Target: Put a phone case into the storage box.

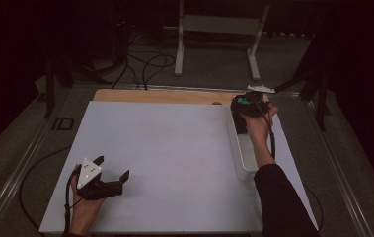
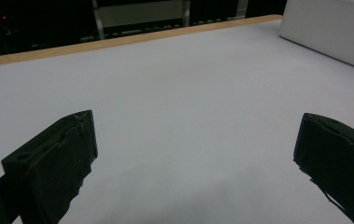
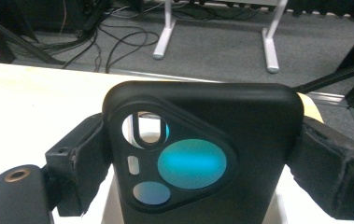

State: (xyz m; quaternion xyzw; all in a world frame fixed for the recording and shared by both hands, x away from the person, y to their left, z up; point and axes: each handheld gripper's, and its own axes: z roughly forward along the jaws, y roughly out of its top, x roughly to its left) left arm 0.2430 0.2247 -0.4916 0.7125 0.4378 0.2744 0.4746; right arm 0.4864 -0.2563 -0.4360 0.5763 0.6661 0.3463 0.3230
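Note:
A black phone case [image 3: 244,116] with a three-cornered camera cutout and teal lens windows stands upright between the jaws of my right gripper [image 3: 202,161], which is shut on its two sides. In the high view this gripper [image 1: 245,105] holds the case [image 1: 239,122] over the far end of a long white tray [image 1: 244,160] at the table's right. My left gripper [image 1: 112,167] rests low at the front left of the white mat [image 1: 165,143], open with nothing between its fingers [image 2: 53,163]. The tray's wall [image 2: 329,32] lies far to its right.
The wooden table edge [image 1: 160,95] runs along the back of the mat. Beyond it on the grey floor are a white metal stand [image 1: 179,49] and loose cables [image 1: 145,64]. Metal rails [image 1: 26,158] flank the table on both sides.

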